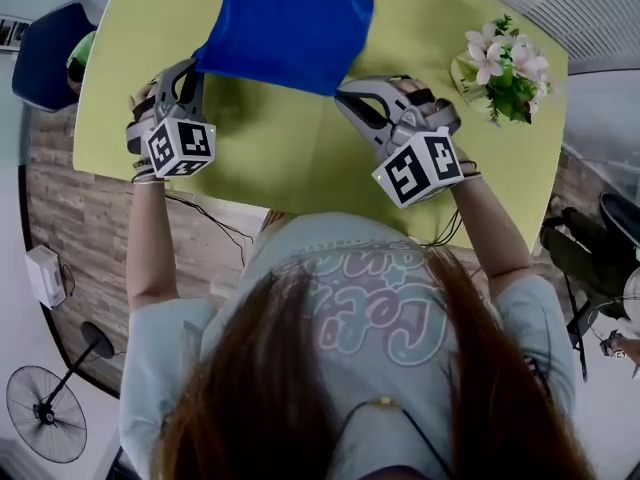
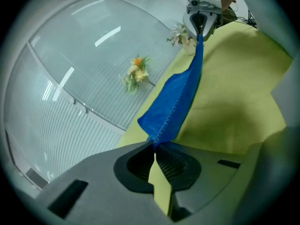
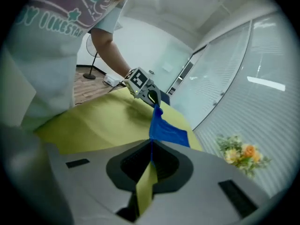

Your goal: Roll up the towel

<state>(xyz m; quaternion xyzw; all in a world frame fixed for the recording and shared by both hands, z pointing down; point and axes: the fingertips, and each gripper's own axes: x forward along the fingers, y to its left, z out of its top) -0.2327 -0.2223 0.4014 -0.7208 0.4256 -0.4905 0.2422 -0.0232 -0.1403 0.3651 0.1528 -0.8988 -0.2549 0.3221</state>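
A blue towel (image 1: 285, 30) lies on the yellow-green table (image 1: 290, 148), its near edge lifted and stretched between the two grippers. My left gripper (image 1: 196, 65) is shut on the towel's near left corner. My right gripper (image 1: 340, 92) is shut on the near right corner. In the left gripper view the towel (image 2: 176, 102) runs taut from my jaws to the right gripper (image 2: 200, 31) across the table. The right gripper view shows the towel (image 3: 164, 128) leading from my closed jaws to the left gripper (image 3: 156, 105).
A small pot of pink and white flowers (image 1: 505, 66) stands on the table at the right, near the towel. A dark blue chair (image 1: 45, 53) sits beyond the table's left edge. A floor fan (image 1: 45, 408) stands at the lower left. Glass walls surround the table.
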